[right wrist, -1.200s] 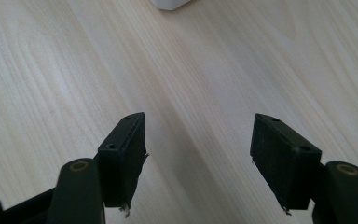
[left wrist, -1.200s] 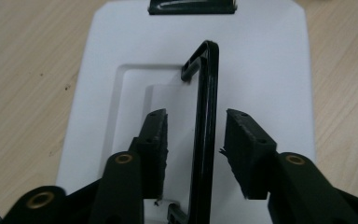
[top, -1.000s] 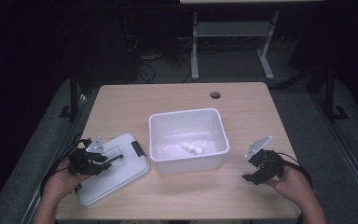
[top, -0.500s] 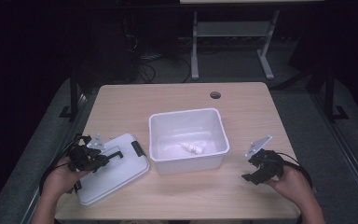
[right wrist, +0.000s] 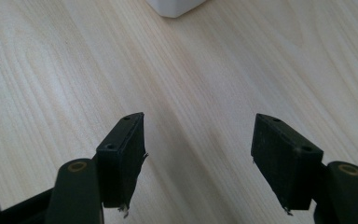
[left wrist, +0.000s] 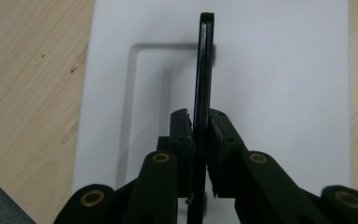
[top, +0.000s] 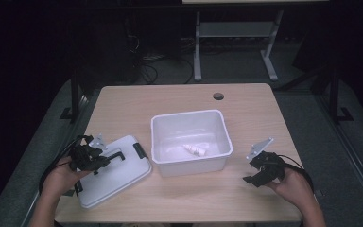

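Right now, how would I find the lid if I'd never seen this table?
Start at the wooden table and find the open white tub in its middle. Left of it lies the lid, flat and white, with a black handle pinched by the left gripper.

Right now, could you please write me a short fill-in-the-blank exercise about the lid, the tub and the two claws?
1. The left claw is shut on the lid's black ____.
2. The white lid lies on the table to the ____ of the white tub in the high view.
3. The right claw hangs ____ over bare wood.
4. A small white object lies ____ the tub.

Missing words: handle; left; open; inside
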### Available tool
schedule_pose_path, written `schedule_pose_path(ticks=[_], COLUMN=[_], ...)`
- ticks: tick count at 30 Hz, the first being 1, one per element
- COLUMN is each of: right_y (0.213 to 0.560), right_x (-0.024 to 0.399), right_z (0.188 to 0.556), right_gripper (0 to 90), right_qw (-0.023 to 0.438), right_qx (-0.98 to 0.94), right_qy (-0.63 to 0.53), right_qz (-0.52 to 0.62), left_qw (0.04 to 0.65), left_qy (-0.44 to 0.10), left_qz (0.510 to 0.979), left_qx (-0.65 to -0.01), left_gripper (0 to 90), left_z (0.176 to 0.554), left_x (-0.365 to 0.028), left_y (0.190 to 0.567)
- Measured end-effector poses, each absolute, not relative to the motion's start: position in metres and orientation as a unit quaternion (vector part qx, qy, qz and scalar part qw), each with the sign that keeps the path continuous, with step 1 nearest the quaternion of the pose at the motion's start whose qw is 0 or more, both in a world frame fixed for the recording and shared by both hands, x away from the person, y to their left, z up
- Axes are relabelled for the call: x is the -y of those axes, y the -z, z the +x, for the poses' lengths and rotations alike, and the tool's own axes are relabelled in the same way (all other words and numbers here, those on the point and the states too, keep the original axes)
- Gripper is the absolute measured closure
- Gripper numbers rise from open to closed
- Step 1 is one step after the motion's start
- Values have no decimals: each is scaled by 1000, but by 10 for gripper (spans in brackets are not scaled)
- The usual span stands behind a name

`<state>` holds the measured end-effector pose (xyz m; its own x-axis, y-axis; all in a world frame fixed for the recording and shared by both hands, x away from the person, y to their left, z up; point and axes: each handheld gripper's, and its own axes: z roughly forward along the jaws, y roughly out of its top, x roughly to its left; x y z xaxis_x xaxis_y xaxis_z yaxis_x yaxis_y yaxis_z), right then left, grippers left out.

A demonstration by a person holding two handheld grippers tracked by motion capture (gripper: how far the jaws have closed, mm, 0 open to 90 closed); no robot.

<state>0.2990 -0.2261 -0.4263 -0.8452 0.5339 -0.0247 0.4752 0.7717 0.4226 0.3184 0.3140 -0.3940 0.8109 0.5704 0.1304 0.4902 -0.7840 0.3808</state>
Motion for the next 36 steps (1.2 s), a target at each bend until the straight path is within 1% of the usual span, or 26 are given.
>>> schedule_pose_path(ticks=[10, 18, 36], right_y=[426, 426, 426], right_x=[227, 226, 226], right_z=[299, 298, 297], right_gripper=[341, 340, 335], right_qw=[76, 78, 80], right_qx=[-938, -938, -937], right_qy=[-202, -203, -199], right_qz=[271, 271, 275], left_qw=[163, 156, 163], left_qy=[-108, -104, -105], left_qz=[941, 945, 944], left_qx=[-275, -267, -266], left_gripper=[836, 841, 842], left_z=[320, 321, 318], left_x=[-311, -310, -315], left_y=[393, 392, 381])
